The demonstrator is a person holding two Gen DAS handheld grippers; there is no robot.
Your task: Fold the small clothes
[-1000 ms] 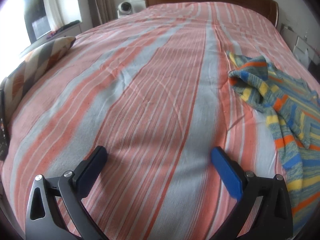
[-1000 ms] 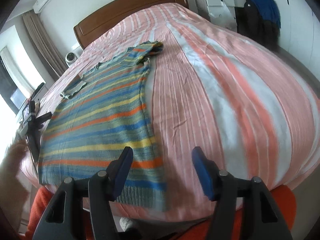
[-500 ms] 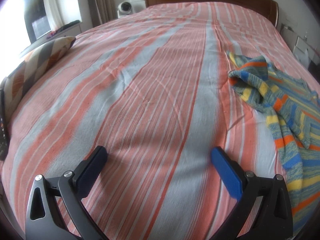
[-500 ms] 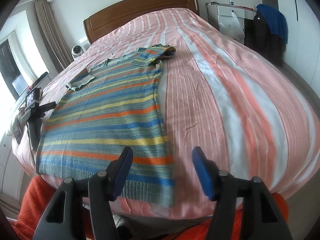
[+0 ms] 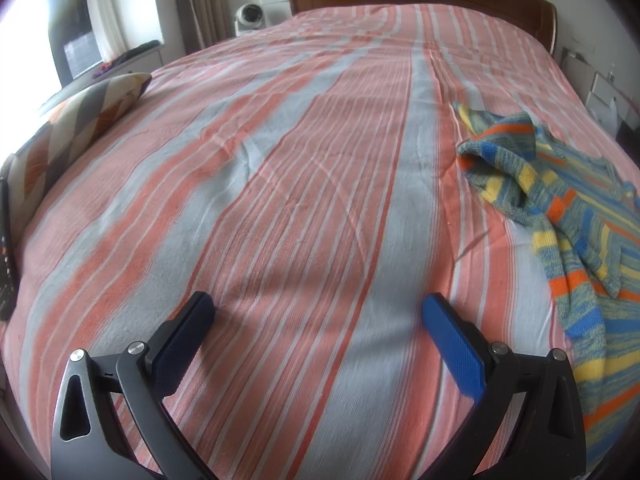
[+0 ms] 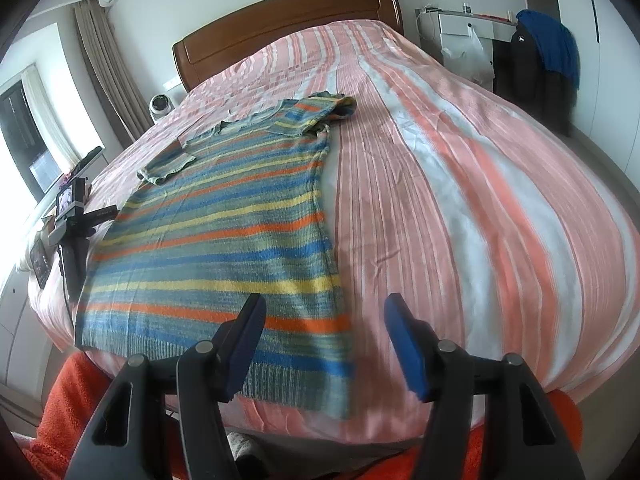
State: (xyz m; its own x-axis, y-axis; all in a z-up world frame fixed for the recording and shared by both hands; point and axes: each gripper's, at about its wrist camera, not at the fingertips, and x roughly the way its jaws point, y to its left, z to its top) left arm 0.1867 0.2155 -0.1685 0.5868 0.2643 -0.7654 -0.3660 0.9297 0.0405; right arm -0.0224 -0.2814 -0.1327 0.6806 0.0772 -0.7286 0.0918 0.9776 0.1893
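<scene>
A small knitted sweater [image 6: 224, 232] with blue, yellow, orange and grey-green stripes lies spread flat on the striped bed [image 6: 460, 200], hem toward me, both sleeves bunched near its top. My right gripper [image 6: 324, 320] is open and empty, hovering above the sweater's hem at its right corner. In the left wrist view the same sweater [image 5: 568, 216] lies at the right edge, one sleeve crumpled. My left gripper [image 5: 316, 312] is open and empty, low over bare bedsheet [image 5: 280, 184] to the left of the sweater.
A patterned pillow [image 5: 76, 128] lies at the bed's left edge. A wooden headboard [image 6: 288, 28] stands at the far end. A phone on a stand [image 6: 68, 216] is by the bed's left side. A white cabinet [image 6: 468, 36] and dark hanging clothes [image 6: 544, 64] stand at the right.
The right gripper's view has risen and swung right, so the whole sweater sits more centred. The left gripper has not moved. Both stay open.
</scene>
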